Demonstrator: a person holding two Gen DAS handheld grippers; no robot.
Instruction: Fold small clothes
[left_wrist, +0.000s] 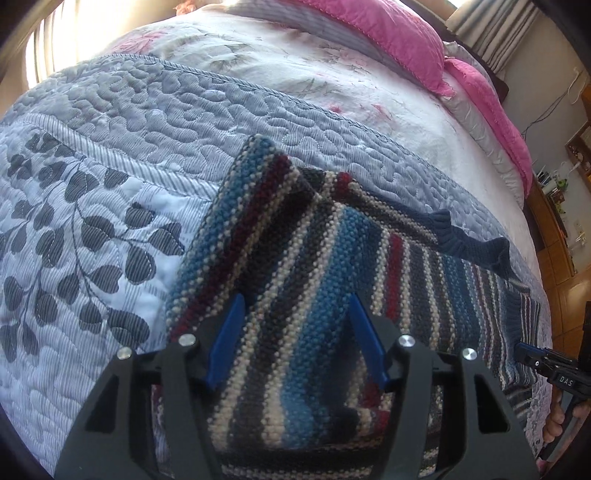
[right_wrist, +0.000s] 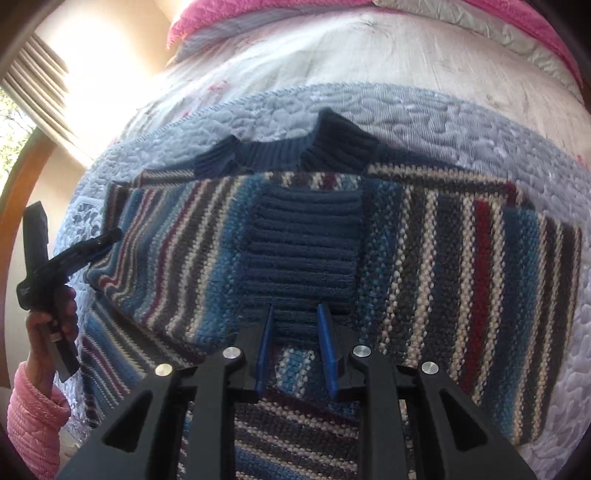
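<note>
Between the left gripper's (left_wrist: 295, 332) 2 blue fingers, jaws apart: folded striped blue, cream and red knit sweater (left_wrist: 295, 240), filling frame centre. Right gripper (right_wrist: 295, 332) likewise parted, over the sweater's navy ribbed cuff (right_wrist: 303, 251). Beneath both, grey-blue quilted bedspread (left_wrist: 110, 147); pink pillows (left_wrist: 388, 37) upper right.

sweater (right_wrist: 443, 258) blue-red-cream-grey stripes, navy ribbing; quilt (left_wrist: 92, 221) pale-blue, grey leaves; pillows (left_wrist: 388, 40) pink

Left hand-held gripper (left_wrist: 295, 317) spread wide, right hand-held gripper (right_wrist: 297, 325) narrowly parted
</note>
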